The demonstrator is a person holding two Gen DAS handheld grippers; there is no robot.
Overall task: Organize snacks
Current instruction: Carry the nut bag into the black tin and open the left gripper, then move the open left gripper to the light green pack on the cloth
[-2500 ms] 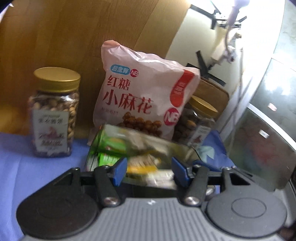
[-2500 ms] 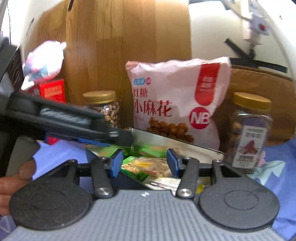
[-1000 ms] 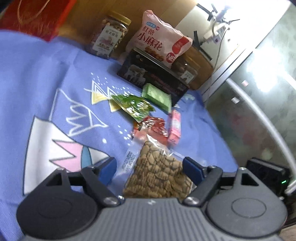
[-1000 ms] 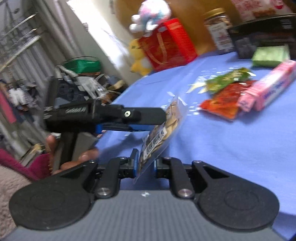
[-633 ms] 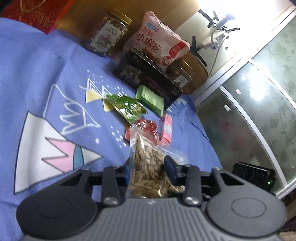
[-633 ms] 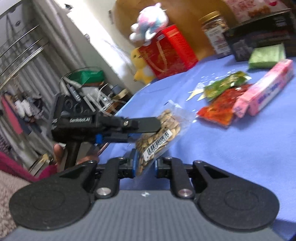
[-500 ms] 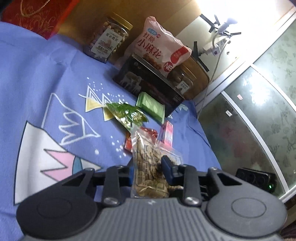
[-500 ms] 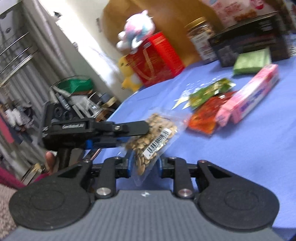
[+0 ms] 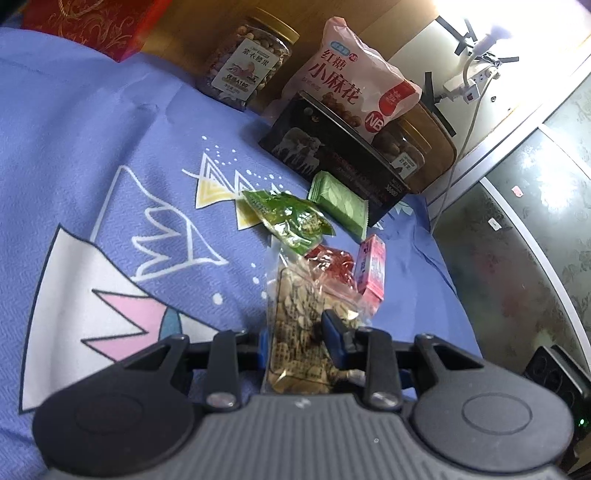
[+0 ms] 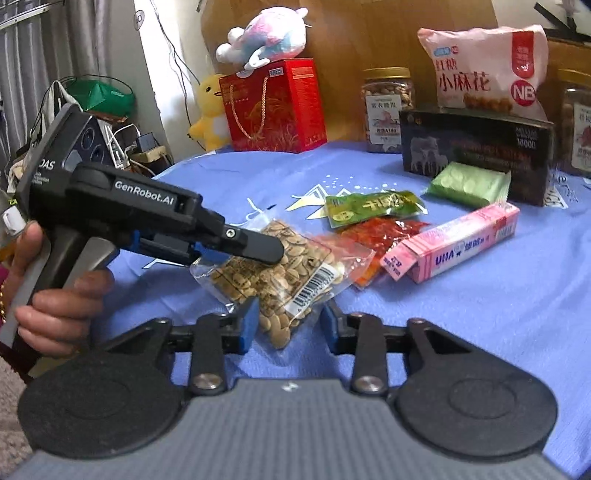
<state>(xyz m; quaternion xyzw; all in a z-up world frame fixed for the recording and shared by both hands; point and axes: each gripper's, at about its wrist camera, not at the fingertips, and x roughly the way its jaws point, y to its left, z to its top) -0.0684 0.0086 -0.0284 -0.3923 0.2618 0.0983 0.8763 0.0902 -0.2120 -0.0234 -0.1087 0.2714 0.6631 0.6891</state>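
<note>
Blue cloth worktop [image 10: 498, 314]: my left claw [image 9: 295, 338] is clenched on the seed packet [image 10: 280, 269] for carrying to the black box [image 10: 476, 151]; my right claw [image 10: 290, 319] brackets it, released.

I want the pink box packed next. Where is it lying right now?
In the right wrist view the pink box lies on the blue cloth at right, beside the red packet, in front of the green wafer pack.

A plush toy [image 10: 266, 35] tops a red gift box [image 10: 275, 107].
</note>
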